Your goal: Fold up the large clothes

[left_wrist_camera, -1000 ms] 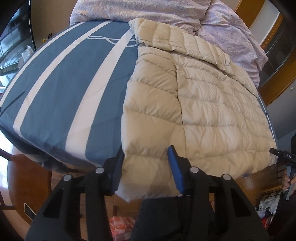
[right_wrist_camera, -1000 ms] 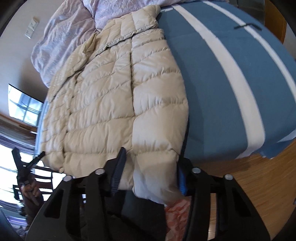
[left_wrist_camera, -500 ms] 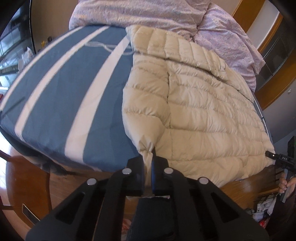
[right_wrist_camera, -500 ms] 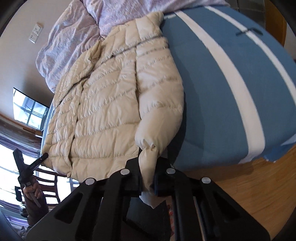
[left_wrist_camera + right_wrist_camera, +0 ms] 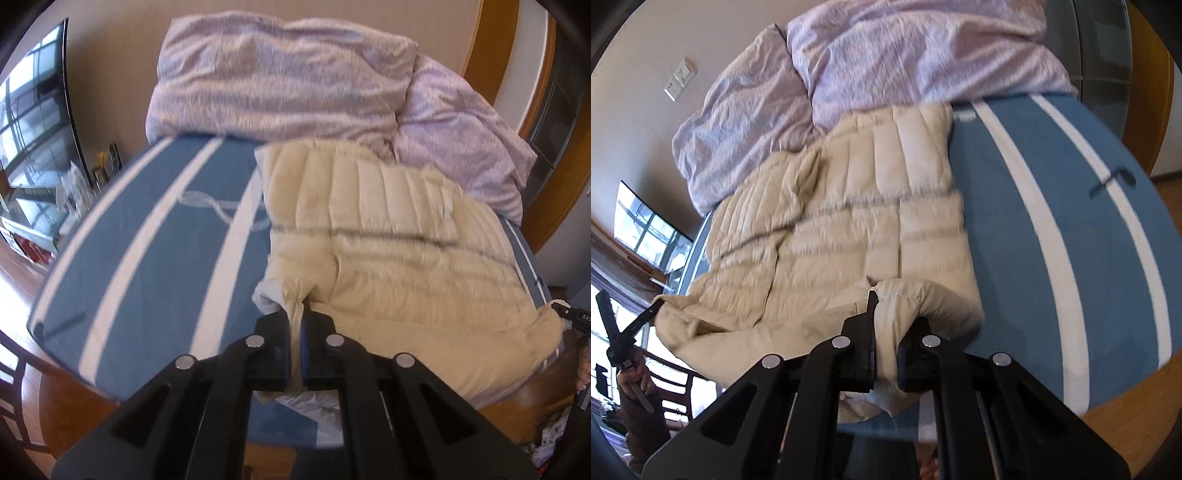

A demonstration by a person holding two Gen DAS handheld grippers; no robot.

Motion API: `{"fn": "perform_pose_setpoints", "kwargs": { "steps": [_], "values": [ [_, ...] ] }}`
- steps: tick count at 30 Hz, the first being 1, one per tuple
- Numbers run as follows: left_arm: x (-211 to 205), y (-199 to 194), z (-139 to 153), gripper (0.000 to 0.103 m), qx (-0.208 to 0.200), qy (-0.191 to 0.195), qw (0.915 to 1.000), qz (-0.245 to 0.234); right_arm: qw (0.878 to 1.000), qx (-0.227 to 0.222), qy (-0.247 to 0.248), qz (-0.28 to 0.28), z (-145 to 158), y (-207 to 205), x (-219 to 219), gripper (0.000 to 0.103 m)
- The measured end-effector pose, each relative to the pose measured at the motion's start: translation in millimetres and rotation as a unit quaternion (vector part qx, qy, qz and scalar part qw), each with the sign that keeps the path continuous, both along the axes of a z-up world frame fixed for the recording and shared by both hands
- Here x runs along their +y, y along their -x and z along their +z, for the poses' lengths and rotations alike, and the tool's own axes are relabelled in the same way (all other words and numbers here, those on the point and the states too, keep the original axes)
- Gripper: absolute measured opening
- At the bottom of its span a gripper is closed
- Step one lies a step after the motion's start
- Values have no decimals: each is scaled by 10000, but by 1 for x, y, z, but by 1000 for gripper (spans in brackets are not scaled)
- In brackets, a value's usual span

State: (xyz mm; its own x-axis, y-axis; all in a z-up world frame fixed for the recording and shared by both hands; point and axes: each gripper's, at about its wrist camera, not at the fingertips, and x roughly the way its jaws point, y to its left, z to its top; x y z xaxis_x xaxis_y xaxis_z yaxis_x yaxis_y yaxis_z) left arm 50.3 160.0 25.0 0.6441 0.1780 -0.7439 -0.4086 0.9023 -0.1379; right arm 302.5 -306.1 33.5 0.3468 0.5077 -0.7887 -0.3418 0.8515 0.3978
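A cream quilted jacket (image 5: 399, 258) lies spread on a bed covered by a blue sheet with white stripes (image 5: 155, 258), and both frames are somewhat blurred. In the left wrist view the left gripper (image 5: 295, 325) is clamped tight on a bunched bit of the jacket's hem at the 6 o'clock side of the garment, the cloth puckered between its fingers (image 5: 275, 332) and a pale lining fold showing just at 9 o'clock of the pinch. The jacket fills the 1 to 4 o'clock part of that view, with the striped sheet bare toward 9 o'clock. A rumpled lilac duvet (image 5: 280, 81) is heaped at 12 o'clock, touching the jacket's far edge. At the 3 o'clock rim the other tool's black tip meets the jacket's far corner. In the right wrist view the right gripper (image 5: 886, 332) is likewise closed on a rolled fold of the jacket (image 5: 857, 229), the fabric squeezed between its fingers (image 5: 862, 332) and hanging below them. There the sheet (image 5: 1052, 240) lies toward 3 o'clock and the duvet (image 5: 886, 55) at 12 o'clock.
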Motion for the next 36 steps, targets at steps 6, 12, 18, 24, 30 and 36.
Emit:
{"fn": "perform_pose_setpoints", "kwargs": {
  "steps": [6, 12, 18, 24, 30, 36],
  "values": [
    [19, -54, 25, 4, -208, -176, 9994, 228, 9987, -450, 50, -214, 18, -50, 33, 8],
    [39, -115, 35, 4, -293, -259, 9984, 415, 9965, -667, 242, -451, 12, -108, 66, 8],
    [60, -176, 24, 5, -232, -280, 9976, 585, 9943, -714, 287, -744, -6, -168, 91, 8],
    [81, -232, -10, 5, -13, -198, 9964, 822, 9923, -701, 391, -939, -28, -213, 115, 8],
    [94, -268, -33, 11, -4, -204, 9947, 1004, 9901, -780, 182, -1149, -41, -245, 125, 30],
    [101, -269, -13, 83, -595, -260, 9887, 1351, 9723, -1736, -402, -1509, -2, -233, 101, 81]
  ]
}}
